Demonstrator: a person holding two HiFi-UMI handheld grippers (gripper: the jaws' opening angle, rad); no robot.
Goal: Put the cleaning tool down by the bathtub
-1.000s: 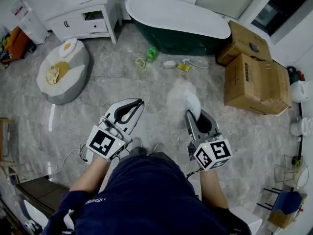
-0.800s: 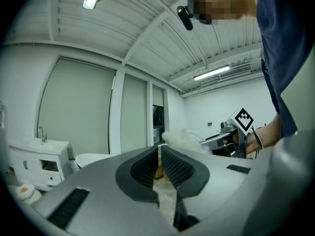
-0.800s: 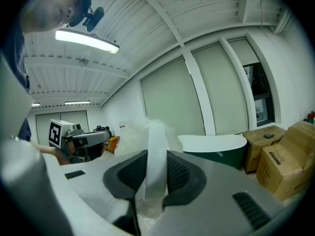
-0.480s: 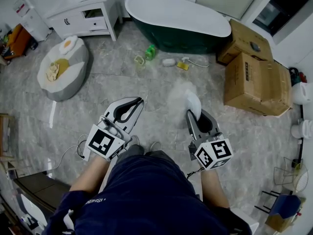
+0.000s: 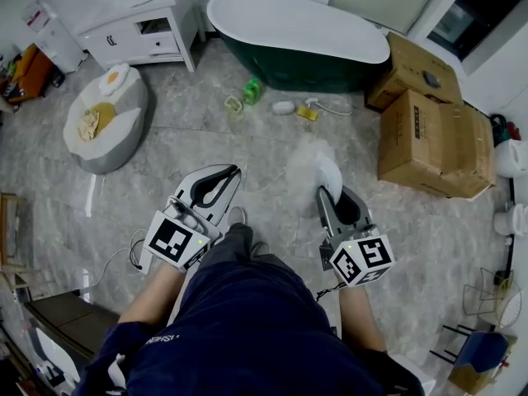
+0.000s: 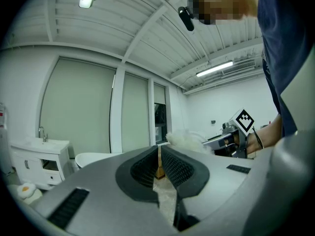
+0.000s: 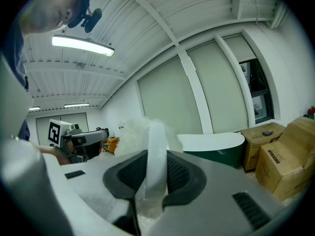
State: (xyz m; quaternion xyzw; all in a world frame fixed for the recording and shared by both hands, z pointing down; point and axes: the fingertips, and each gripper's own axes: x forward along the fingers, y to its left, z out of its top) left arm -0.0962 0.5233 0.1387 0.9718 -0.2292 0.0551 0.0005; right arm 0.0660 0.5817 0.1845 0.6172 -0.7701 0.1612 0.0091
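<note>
The cleaning tool is a white flat handle with a fluffy white head. My right gripper is shut on the handle, which stands upright between the pads in the right gripper view. The dark green bathtub with a white rim stands across the floor ahead of both grippers, and shows behind the tool. My left gripper is shut with nothing in it; its pads nearly meet in the left gripper view. The fluffy head shows there at the right.
Two cardboard boxes stand right of the tub. A green bottle, a white object and a cable lie on the floor before it. A white vanity and a round cushion are at the left.
The person has stepped forward, a knee now showing between the grippers. Both grippers have come slightly nearer the tub. The grip on the tool is unchanged.
</note>
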